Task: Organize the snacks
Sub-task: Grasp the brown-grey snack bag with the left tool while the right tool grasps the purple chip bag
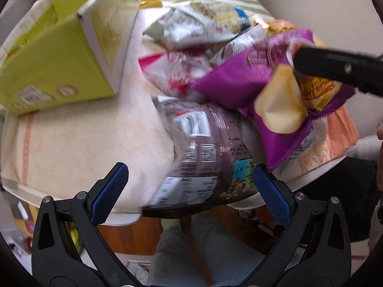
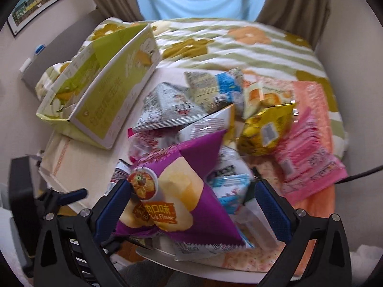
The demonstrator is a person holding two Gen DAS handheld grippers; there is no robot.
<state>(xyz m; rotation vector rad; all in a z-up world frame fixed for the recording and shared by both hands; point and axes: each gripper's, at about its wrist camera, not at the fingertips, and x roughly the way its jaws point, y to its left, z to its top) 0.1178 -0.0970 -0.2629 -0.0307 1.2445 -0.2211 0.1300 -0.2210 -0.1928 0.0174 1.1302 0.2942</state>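
Note:
A pile of snack bags lies on a white table [image 1: 71,143]. A purple chip bag [image 2: 191,186] lies on top of the pile between the wide-open fingers of my right gripper [image 2: 194,203]; it also shows in the left wrist view [image 1: 263,88]. A dark mauve bag [image 1: 201,157] lies at the table's near edge between the open fingers of my left gripper [image 1: 191,189]. A green and white carton [image 1: 55,59] stands open at the left; it shows in the right wrist view [image 2: 107,91] too.
Further bags lie behind: grey-white [image 2: 167,110], blue-white [image 2: 215,86], yellow [image 2: 265,129], pink [image 2: 308,153]. A flowered, striped blanket [image 2: 239,47] lies beyond the table. Brown curtains [image 2: 294,0] hang at the back. The table's near edge drops to a wooden floor [image 1: 134,236].

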